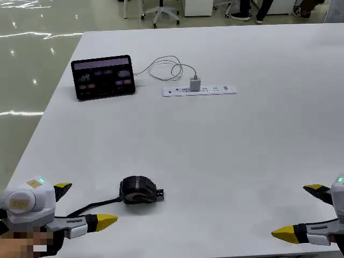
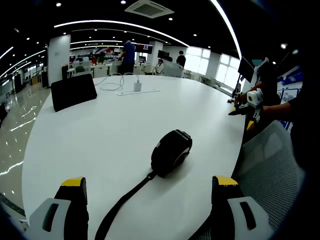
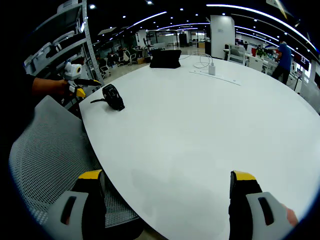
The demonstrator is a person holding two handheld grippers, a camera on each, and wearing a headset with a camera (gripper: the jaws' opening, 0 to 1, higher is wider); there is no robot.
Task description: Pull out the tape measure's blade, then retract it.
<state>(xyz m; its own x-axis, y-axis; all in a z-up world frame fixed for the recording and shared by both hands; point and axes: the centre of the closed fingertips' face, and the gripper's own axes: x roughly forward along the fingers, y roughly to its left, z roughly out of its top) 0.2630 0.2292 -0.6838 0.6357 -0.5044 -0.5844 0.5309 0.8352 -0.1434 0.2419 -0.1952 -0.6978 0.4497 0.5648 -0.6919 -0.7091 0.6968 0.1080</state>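
Desk (image 1: 242, 140): white, wide; the task's thing sat near its near edge, toward the left corner. Left gripper (image 1: 88, 202) hovered at that edge, jaws spread, holding nothing. Right gripper (image 1: 294, 210) was at the near edge toward the right corner, likewise spread and empty. Tape measure (image 1: 138, 190) lay just ahead of the left gripper and well apart from the right; blade looked fully housed. In the left gripper view its long axis ran away along the jaws' line, slightly right. Strap (image 1: 94, 206) trailed back between the left jaws. Judgement: left gripper was nearer for the case.
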